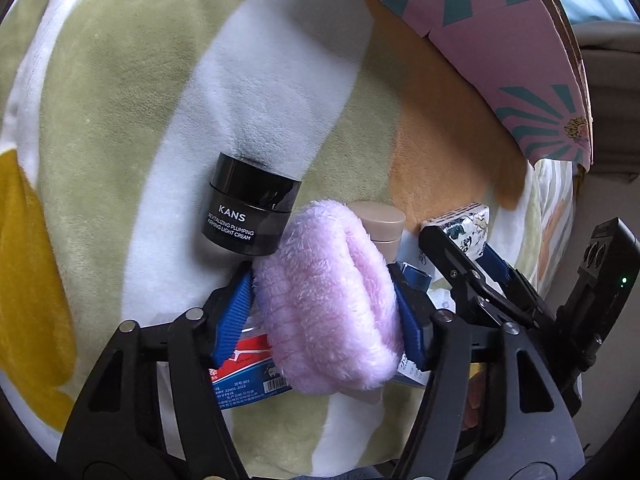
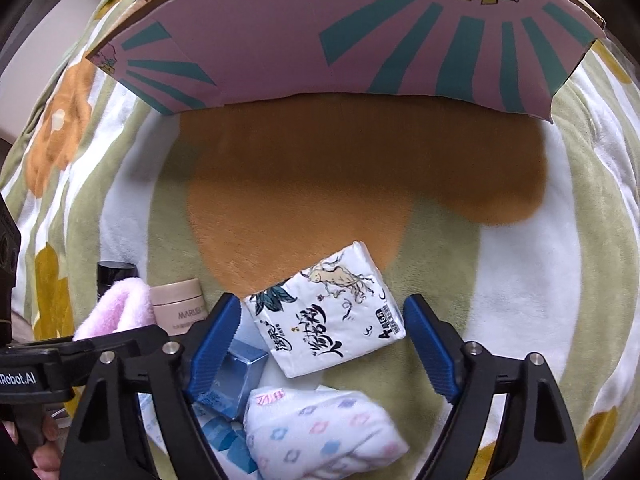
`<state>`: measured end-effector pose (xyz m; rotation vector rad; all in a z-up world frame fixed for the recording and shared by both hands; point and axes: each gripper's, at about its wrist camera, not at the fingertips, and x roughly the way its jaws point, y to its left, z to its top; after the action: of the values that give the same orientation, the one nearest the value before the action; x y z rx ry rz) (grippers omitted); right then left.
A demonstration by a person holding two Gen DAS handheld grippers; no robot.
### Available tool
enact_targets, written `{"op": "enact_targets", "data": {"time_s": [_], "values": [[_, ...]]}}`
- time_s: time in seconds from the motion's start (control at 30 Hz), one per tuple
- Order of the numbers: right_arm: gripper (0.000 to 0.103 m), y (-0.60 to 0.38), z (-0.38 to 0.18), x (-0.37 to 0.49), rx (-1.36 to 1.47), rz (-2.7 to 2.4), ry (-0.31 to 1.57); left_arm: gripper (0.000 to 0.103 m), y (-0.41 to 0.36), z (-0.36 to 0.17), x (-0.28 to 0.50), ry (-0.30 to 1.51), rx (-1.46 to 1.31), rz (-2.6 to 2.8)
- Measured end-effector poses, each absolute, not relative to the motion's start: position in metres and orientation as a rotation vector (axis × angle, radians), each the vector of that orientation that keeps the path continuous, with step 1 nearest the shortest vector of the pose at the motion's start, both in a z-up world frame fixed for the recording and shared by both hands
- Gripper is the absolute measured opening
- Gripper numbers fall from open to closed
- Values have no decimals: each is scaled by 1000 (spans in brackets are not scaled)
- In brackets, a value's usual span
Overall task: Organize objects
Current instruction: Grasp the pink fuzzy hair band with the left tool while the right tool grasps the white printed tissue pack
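Left gripper point(image 1: 326, 304) clamped on pink fluffy pad point(image 1: 332, 300), blue pads squeezing both sides, above toothpaste box point(image 1: 248, 376). Black KANS jar point(image 1: 250, 208) and beige jar point(image 1: 382, 226) just beyond on blanket point(image 1: 120, 100). Right gripper point(image 2: 326, 344) spread wide around tissue pack point(image 2: 326, 316), not touching. Pink box point(image 2: 340, 28) behind.

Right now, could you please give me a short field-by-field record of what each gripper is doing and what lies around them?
left tongs: shut on fluffy pink cloth pad
right tongs: open, straddling white printed tissue pack, not gripping
black KANS cream jar: upright on blanket, left of pad
beige cream jar: upright, beside pad
blue box: by right tongs' left finger
surface: striped plush blanket
container: pink and teal cardboard box, at far side
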<state>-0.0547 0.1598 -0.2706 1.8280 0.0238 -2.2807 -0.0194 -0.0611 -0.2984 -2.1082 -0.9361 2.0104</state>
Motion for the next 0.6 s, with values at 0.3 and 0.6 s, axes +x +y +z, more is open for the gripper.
{"op": "enact_targets", "data": {"time_s": [0.3,0.6], "values": [[70,165,-264,-40,1811,-2314,34,46,-69,-297,-12,-979,-2084,2012],[70,175,-251,-26,1786,-2330,11,41,-71,-286,-8,-1002,-2045,2032]]}}
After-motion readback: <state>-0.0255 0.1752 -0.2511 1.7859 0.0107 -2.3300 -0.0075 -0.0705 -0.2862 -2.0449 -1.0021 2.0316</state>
